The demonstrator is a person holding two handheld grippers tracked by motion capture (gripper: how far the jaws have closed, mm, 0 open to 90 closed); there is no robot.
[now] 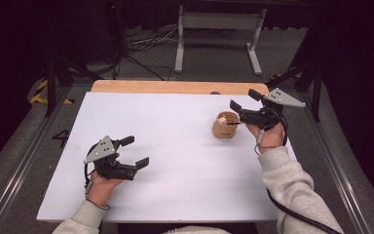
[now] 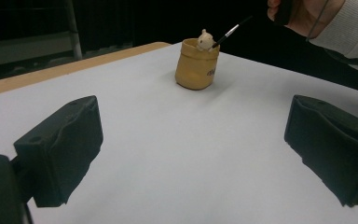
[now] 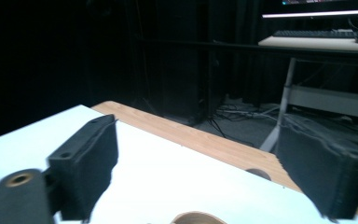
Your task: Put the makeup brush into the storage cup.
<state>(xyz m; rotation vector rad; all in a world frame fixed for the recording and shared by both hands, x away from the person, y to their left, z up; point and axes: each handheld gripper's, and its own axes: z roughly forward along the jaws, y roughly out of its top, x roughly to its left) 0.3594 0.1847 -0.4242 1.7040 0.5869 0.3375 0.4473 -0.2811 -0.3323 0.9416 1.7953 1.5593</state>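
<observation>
On the right half of the white counter (image 1: 175, 161), a small tan pot (image 1: 225, 127) is seen standing upright, with a pale little figure (image 1: 221, 118) poking out of its mouth and a thin brush (image 1: 234, 124) resting with its tip at the rim. The right claw (image 1: 244, 104) is held just beside and slightly above the pot, its jaws spread wide apart and gripping nothing; in the right gripper view, the pot's rim (image 3: 196, 218) is caught at the bottom edge between the two open jaws. The brush handle is angled up toward the right hand (image 1: 269, 136), as shown in the left gripper view, where the pot (image 2: 196, 65) and brush (image 2: 228, 33) are set against a dark backdrop. Whether the handle is touched by any part of the claw cannot be told. The left claw (image 1: 137, 151) is kept well apart from the pot, low over the near left of the counter, jaws likewise parted and empty. The work is judged to be either at its close, with the brush delivered to the pot and let go, or at its start, with the brush not yet taken; which one cannot be settled from this moment.
</observation>
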